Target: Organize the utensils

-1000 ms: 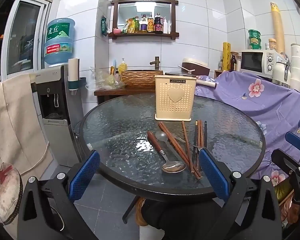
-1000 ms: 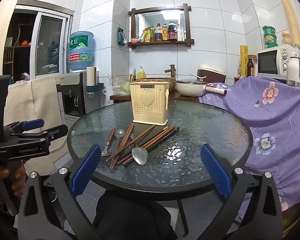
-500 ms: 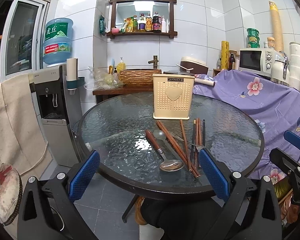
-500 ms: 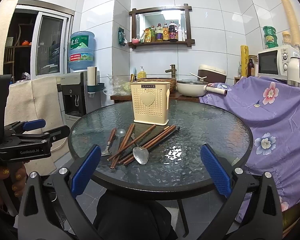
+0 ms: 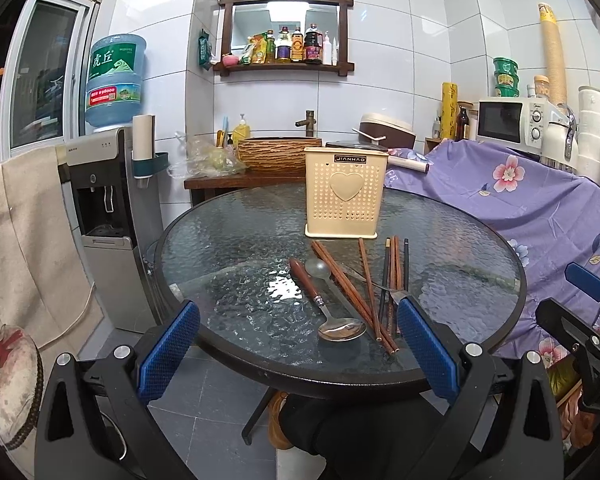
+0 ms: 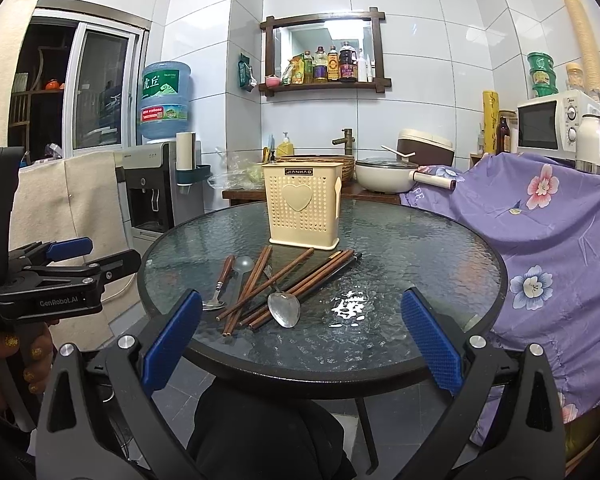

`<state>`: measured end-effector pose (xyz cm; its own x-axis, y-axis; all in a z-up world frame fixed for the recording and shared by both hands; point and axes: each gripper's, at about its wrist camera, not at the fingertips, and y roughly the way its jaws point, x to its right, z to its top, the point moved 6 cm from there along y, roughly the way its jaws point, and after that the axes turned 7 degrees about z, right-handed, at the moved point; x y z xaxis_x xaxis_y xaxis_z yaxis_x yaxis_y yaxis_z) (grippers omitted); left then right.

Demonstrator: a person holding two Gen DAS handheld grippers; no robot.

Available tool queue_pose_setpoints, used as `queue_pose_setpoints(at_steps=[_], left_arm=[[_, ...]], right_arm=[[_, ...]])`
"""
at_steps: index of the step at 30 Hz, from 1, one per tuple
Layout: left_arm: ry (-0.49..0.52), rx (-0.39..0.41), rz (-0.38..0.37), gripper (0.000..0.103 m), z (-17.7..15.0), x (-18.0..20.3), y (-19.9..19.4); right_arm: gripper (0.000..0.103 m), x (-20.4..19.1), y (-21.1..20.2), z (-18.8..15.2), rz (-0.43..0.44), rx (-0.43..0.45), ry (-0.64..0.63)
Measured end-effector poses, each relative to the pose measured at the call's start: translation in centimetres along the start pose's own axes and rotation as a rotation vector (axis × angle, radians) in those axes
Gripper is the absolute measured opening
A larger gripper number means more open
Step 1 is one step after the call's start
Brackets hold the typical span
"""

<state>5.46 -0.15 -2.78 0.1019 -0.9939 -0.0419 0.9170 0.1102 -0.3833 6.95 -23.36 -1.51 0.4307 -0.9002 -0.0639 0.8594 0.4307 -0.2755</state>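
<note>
Chopsticks (image 5: pixel 364 280) beyond hand-held gripper (image 5: pixel 298 342) (spread).

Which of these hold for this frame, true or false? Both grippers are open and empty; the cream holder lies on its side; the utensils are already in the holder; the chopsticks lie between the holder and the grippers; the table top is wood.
1. The left gripper and right gripper are open and empty. True.
2. The cream perforated plastic holder lies on its side. False: it stands upright.
3. The utensils are already in the holder. False: the brown wooden chopsticks and the wood-handled metal spoon lie on the table.
4. The chopsticks lie between holder and grippers. True.
5. The round table has a wooden top. False: textured glass.
</note>
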Motion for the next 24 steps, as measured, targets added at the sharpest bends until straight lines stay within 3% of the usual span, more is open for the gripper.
queue_pose_setpoints(at_steps=[24], left_arm=[[-0.004,-0.003,-0.008,0.097,0.06,0.33,-0.17]], right_arm=[[0.098,-0.1,0.06,-0.06,0.001,-0.001,0.004]])
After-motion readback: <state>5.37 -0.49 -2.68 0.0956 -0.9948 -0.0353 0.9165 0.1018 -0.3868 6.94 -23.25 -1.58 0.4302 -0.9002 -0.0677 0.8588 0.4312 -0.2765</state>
